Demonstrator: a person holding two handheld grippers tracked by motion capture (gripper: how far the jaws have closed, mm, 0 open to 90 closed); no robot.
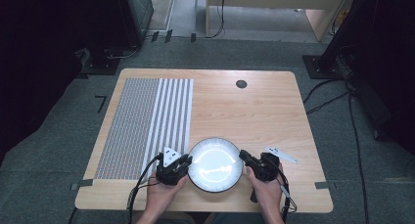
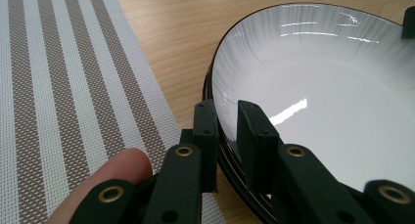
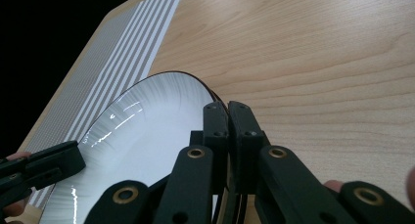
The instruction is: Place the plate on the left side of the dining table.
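- A round white plate with a thin black rim (image 1: pixel 216 165) sits on the light wooden table (image 1: pixel 254 111), close to the table's near edge and about halfway between its left and right edges.
- In the left gripper view the plate (image 2: pixel 323 77) looks shiny, with fine grey lines running in from the rim and bright streaks of light on it.
- The left gripper (image 1: pixel 185 161) is at the plate's left rim. In the left gripper view its two black jaws (image 2: pixel 229 136) stand one on each side of the rim, one outside the plate and one inside. They are nearly closed and seem to pinch the rim.
- The right gripper (image 1: pixel 243 156) is at the plate's right rim. In the right gripper view its jaws (image 3: pixel 228 131) are pressed close together with the rim (image 3: pixel 161 136) going in between them, so they grip the plate.
- The person's left hand (image 1: pixel 161 192) and right hand (image 1: pixel 266 190) come in from the near edge, each holding a gripper. A fingertip (image 2: pixel 110 172) shows beside the left jaws.
- A woven placemat with brown and white stripes (image 1: pixel 147 126) lies flat on the left part of the table, running from near the far edge to near the near edge. The plate is just beside its right edge.
- A small round dark hole cover (image 1: pixel 241 84) sits near the table's far edge, well apart from the plate.
- The table stands on a grey carpet floor (image 1: pixel 73 111), and black cables (image 1: pixel 352 131) lie on it to the right.
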